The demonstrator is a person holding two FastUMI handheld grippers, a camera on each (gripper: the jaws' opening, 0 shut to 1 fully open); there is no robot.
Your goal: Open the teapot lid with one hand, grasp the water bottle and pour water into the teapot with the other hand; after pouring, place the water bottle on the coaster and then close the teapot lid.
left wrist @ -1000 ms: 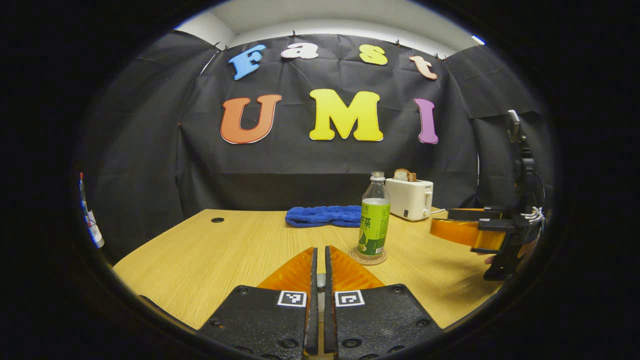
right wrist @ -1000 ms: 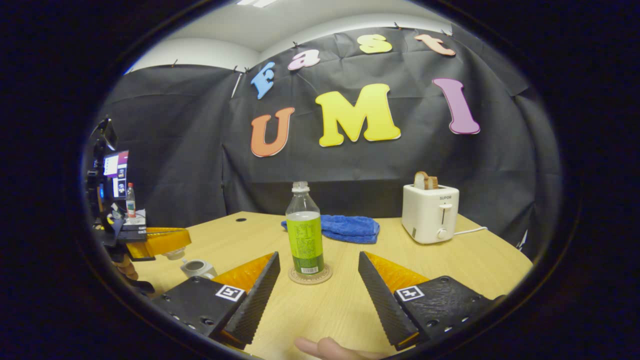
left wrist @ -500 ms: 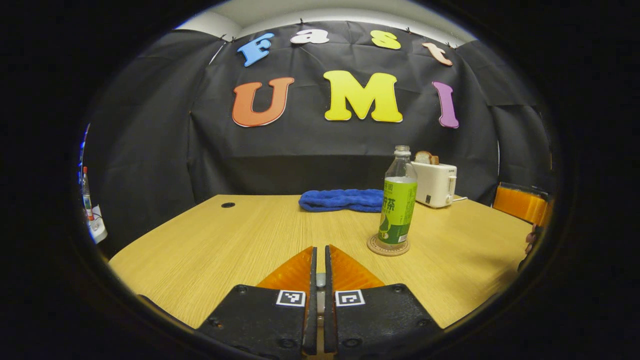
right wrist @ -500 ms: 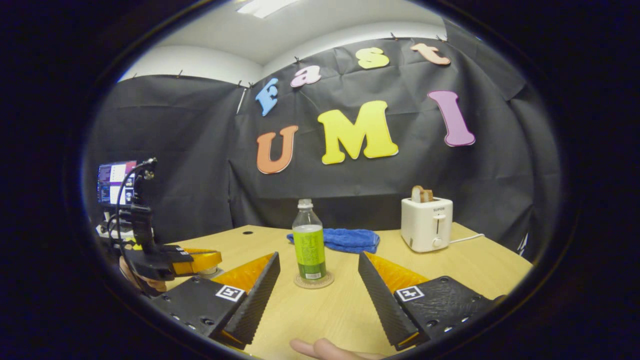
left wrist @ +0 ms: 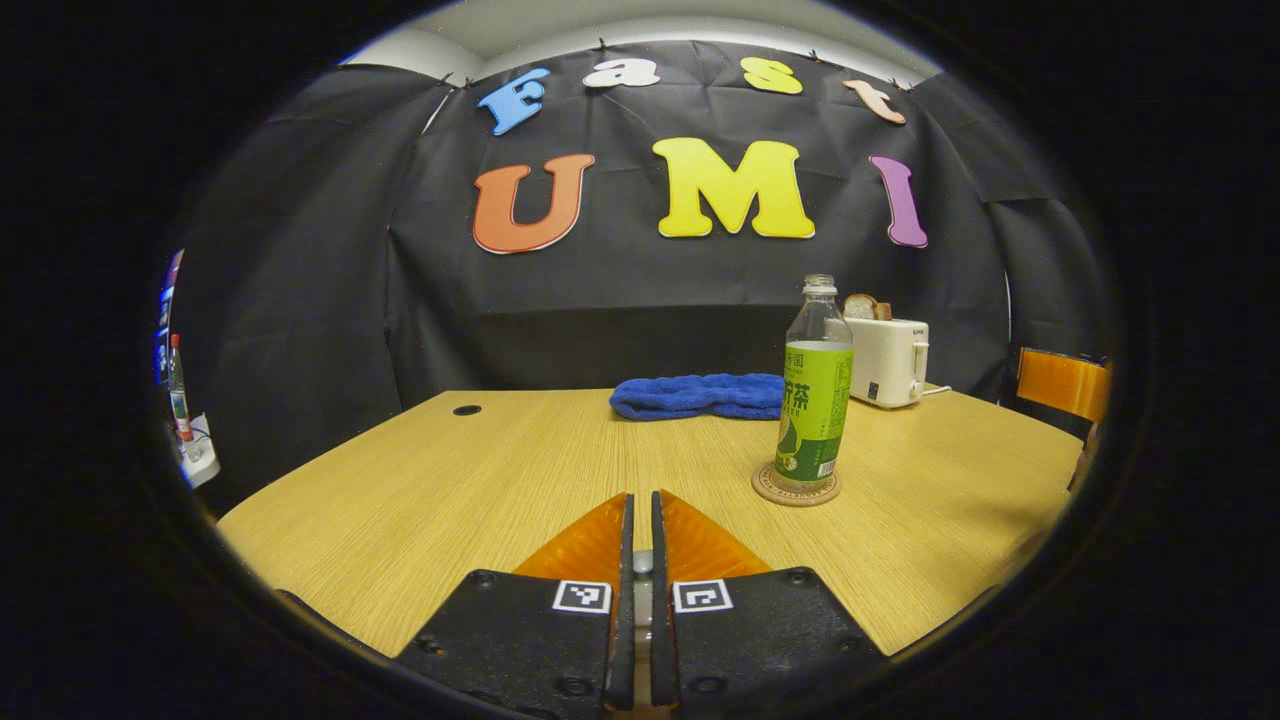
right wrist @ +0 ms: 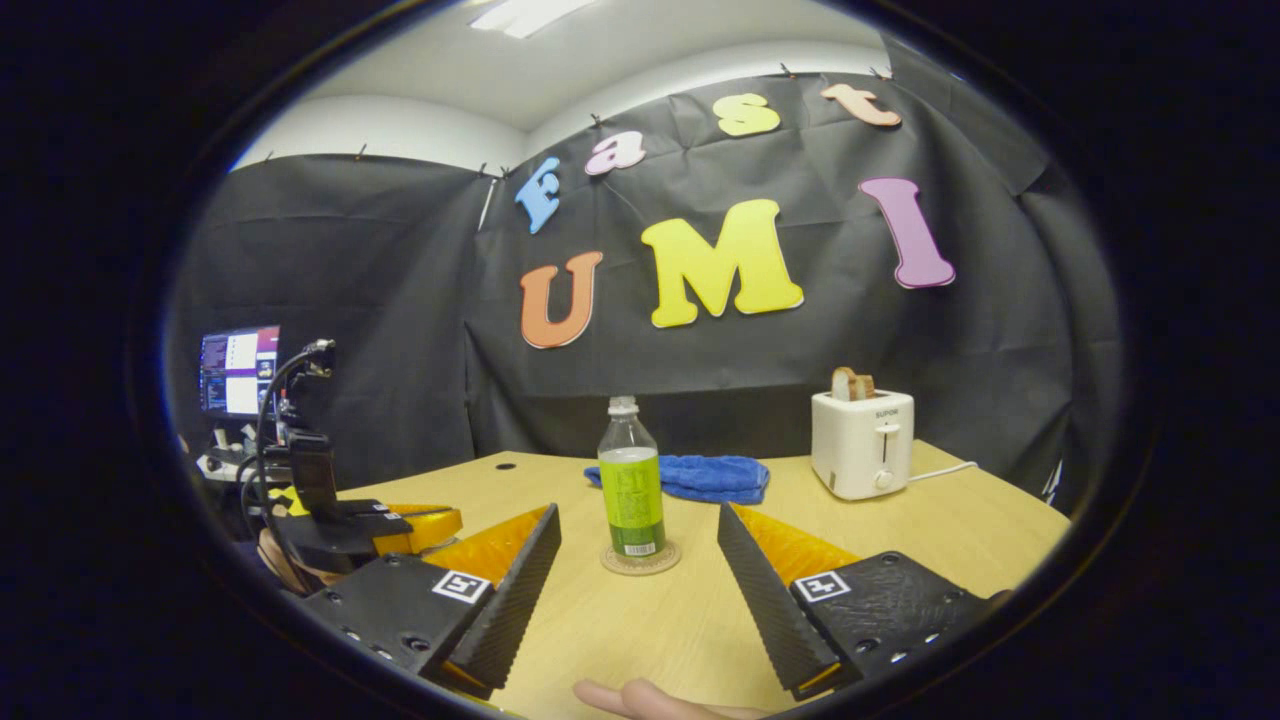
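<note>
Water bottle (right wrist: pixel 631 487) upright on coaster (right wrist: pixel 640 558), mid-table (left wrist: pixel 450 480), away from every edge. Left gripper (left wrist: pixel 640 520) fingers pressed together, pinching nothing; right gripper (right wrist: pixel 638 545) spread, empty. Risk: tall bottle tips if a finger clips it.

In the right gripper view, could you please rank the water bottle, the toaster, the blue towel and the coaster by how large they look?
1. Toaster and water bottle: too alike to rank, and the bottle stands nearer the camera.
2. Blue towel, partly behind the bottle.
3. Coaster, smallest.
</note>
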